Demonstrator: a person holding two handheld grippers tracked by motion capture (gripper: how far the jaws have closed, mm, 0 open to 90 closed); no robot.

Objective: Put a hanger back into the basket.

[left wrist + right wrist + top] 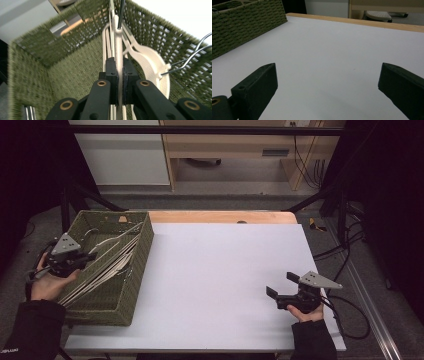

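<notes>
Black jaws of the left gripper (119,75) are clenched on the cream bar of one hanger (118,42), inside the basket (141,251) at the table's left edge. That hanger's long axis runs straight ahead from the jaws, along the basket's length, with its wire hook (121,13) at the far end. More hangers (107,265) lie stacked just beside it, parallel. Judged from this, the coming lift should go up along the basket walls, clear of the neighbouring hooks. Well apart, the right gripper (286,286) rests released over the white table (220,270).
</notes>
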